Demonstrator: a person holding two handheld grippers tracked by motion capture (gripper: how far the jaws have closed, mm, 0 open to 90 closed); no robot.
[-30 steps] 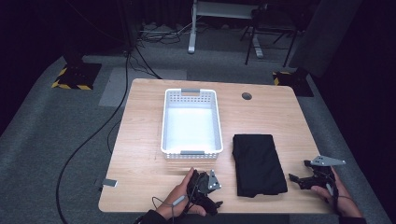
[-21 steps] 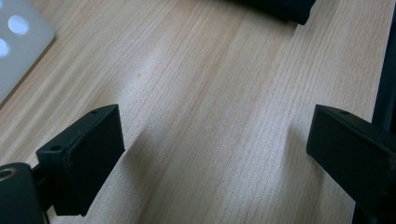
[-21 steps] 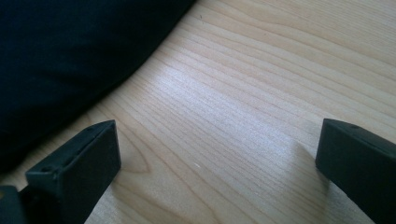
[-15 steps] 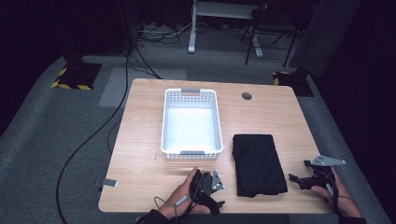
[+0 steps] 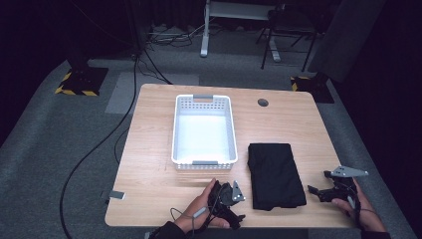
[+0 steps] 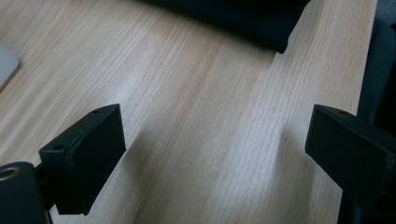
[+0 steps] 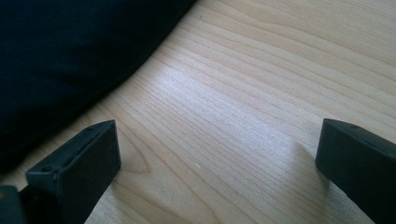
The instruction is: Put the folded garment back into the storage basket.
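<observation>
Black folded cloth [image 5: 275, 174] lies between both tools, long axis 12-to-6; left tool [image 5: 238, 204] and right tool [image 5: 316, 191] gape wide, empty.

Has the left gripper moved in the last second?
Yes, slightly. The left gripper has edged right along the table's near edge, toward the folded black cloth and below the white basket.

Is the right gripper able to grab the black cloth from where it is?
Probably yes: the right gripper is open beside the black cloth, with just bare table between them.
</observation>
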